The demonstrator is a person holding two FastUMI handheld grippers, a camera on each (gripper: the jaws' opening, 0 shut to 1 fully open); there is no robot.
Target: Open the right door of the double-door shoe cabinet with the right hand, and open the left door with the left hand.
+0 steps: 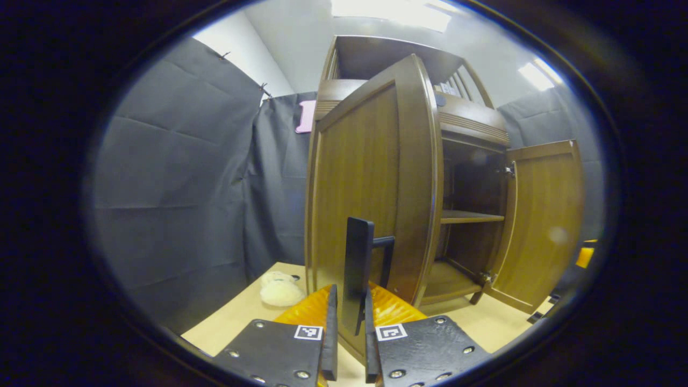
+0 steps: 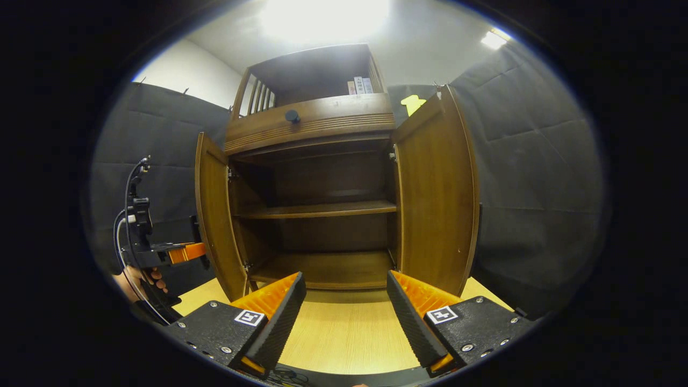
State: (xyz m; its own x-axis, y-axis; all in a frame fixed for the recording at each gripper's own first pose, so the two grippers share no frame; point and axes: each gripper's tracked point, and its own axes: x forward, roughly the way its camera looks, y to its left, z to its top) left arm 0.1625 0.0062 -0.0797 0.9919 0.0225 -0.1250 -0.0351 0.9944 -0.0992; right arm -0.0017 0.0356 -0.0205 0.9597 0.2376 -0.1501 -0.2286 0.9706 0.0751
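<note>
booth hung with dark cloth, pale wood counter (image 2: pixel 338 333) underneath; the double-door shoe cabinet (image 2: pixel 317 177) stands on it.

both doors swung out. right door (image 2: pixel 438 199) stands wide, clear of the right hand-held gripper (image 2: pixel 346 309), whose fingers are spread apart and hold nothing. left door (image 1: pixel 371 188) is also open; the left hand-held gripper (image 1: pixel 348 322) has its fingers pressed together on the door's dark bar handle (image 1: pixel 359 269). the right gripper view shows that left unit beside the left door's outer face, with a hand (image 2: pixel 142 279) behind it.

task looks nearly complete; 1 release remains.

risks, as judged:
- pulling further with the handle clamped could load the hinges (image 1: pixel 484 278) or drag the cabinet across the counter.
- withdrawing before the fingers part could jerk the door or twist the handle.
- a pale round object (image 1: pixel 280 293) lies on the counter near the left door's foot; a wider swing might sweep it.
</note>
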